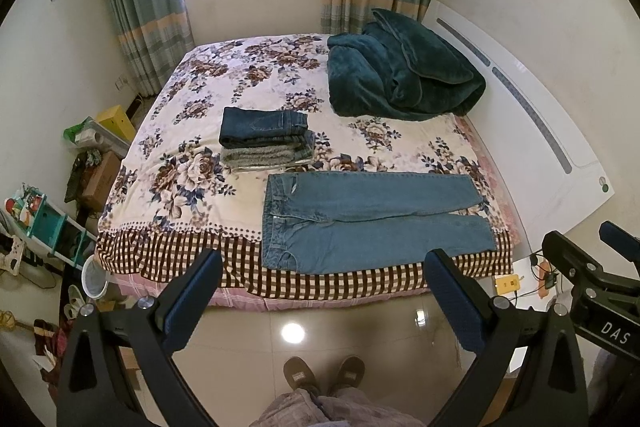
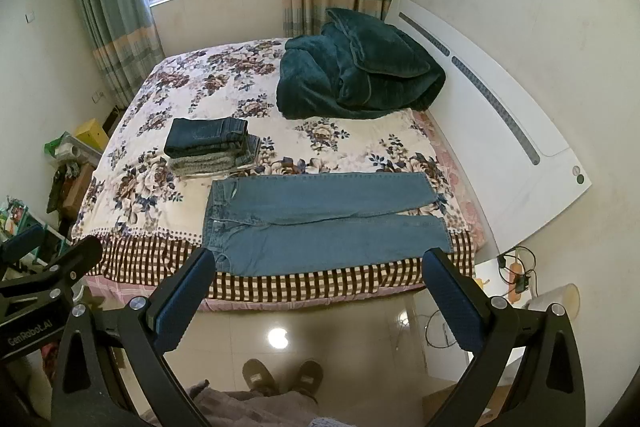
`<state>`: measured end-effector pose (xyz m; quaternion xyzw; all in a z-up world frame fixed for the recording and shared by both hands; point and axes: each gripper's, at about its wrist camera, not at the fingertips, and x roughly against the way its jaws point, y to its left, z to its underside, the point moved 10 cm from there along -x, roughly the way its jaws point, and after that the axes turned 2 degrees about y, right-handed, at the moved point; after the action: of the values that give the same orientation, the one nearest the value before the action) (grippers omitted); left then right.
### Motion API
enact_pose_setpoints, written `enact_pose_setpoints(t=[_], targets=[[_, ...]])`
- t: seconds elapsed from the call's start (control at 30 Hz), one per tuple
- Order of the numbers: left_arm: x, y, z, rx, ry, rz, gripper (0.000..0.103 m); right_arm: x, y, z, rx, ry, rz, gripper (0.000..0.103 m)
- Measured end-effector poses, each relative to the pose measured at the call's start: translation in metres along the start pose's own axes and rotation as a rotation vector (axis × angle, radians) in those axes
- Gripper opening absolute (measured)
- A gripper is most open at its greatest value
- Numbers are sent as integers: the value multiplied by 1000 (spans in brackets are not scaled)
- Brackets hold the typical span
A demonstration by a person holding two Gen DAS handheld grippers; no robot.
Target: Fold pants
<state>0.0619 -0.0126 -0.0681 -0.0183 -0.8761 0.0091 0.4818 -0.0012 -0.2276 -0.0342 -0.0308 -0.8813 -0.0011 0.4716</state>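
Note:
Light blue jeans [image 1: 360,223] lie spread flat along the bed's near edge, waistband to the left, legs to the right; they also show in the right wrist view [image 2: 316,223]. A stack of folded pants [image 1: 266,139] sits behind them, also in the right wrist view [image 2: 212,147]. My left gripper [image 1: 324,267] is open and empty, held back from the bed above the floor. My right gripper [image 2: 318,267] is open and empty too, beside it; it shows at the right edge of the left wrist view [image 1: 592,267].
A dark green blanket [image 1: 400,75] is heaped at the bed's far right by the white headboard [image 1: 540,131]. Cluttered shelves and boxes [image 1: 60,211] stand left of the bed. A nightstand with cables [image 2: 508,279] is at right. My slippered feet [image 1: 324,373] stand on the glossy tile floor.

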Motion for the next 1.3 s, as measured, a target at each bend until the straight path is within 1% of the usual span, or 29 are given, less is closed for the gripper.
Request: enact_pose_setpoints(t=[0.3,0.47,0.6,0.73,0.8,0.87,0.93,1.03,1.13,1.2,1.23,1.3], targets=[[0,4,8,5,1,8,103,-4,6,17,6,13,-1,103],[-5,8,14,3,2,14,103,-13,6,16,-6,24,5,103],[-20,21,3,7,-30,-20,103,-34,3,15,-46,33,44,103],[-55,36,-12,32,-35,-43,103,-68,-3,9,-104,55,81,103],[-69,44,-21,39,-36,-44,103,-92,-8,5,-133,61,82,103],[-92,49,-29,58,-28,-60,103,-121,-13,-1,-154,68,77,103],[-115,52,-37,83,-15,-73,103,-158,-23,-9,-171,99,95,103],[-161,52,-47,115,36,-101,103,-219,-43,-21,-199,142,100,103],[-214,50,-57,154,100,-139,103,-285,-64,-39,-217,179,107,103],[-256,48,-65,195,148,-173,103,-342,-81,-54,-227,210,102,103],[-271,46,-68,213,170,-182,103,-371,-92,-60,-236,234,104,103],[-313,44,-75,272,227,-216,103,-440,-114,-74,-262,292,84,103]])
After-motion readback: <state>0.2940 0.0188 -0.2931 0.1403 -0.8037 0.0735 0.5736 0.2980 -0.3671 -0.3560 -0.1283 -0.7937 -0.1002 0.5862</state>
